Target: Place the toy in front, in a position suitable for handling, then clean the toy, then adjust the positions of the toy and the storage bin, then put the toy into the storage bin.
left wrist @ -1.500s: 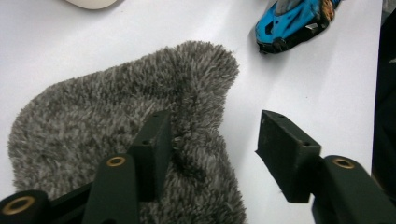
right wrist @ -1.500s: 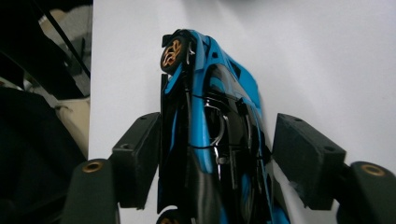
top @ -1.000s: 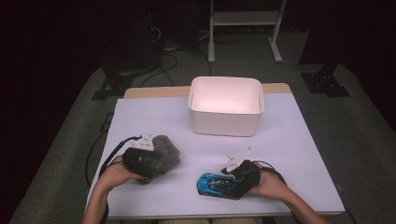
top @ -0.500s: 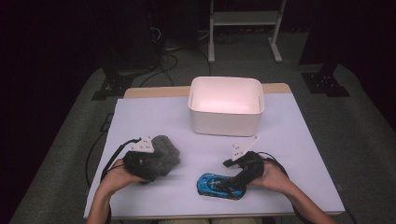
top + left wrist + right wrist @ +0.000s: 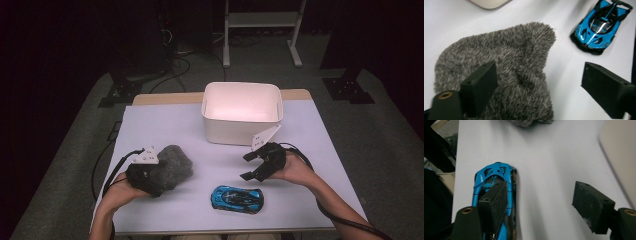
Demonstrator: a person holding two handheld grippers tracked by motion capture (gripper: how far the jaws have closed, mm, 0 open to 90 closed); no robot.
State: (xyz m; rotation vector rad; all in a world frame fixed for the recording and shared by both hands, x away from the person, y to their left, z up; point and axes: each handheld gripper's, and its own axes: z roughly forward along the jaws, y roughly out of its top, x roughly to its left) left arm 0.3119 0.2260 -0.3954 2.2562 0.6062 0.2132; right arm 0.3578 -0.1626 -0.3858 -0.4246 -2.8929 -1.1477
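The blue toy car (image 5: 237, 198) lies flat on the white surface (image 5: 165, 125), near the front edge and a little right of centre, nothing gripping it. Just above and to its right hangs the right hand-held gripper (image 5: 252, 167), jaws spread wide and empty; in the right gripper view one black jaw sits over the car's (image 5: 495, 192) roof while the other is well off to the side above bare surface. Over on the left, the grey fuzzy cloth (image 5: 172, 165) lies in a soft heap on the surface, well apart from the car. The left hand-held gripper (image 5: 150, 181) is at the cloth's near edge, jaws wide apart too; in the left gripper view one jaw hovers over the fuzzy pile (image 5: 506, 70), the other over bare surface, the cloth not pinched between them. At the far side stands the white bin (image 5: 242, 137), open-topped.
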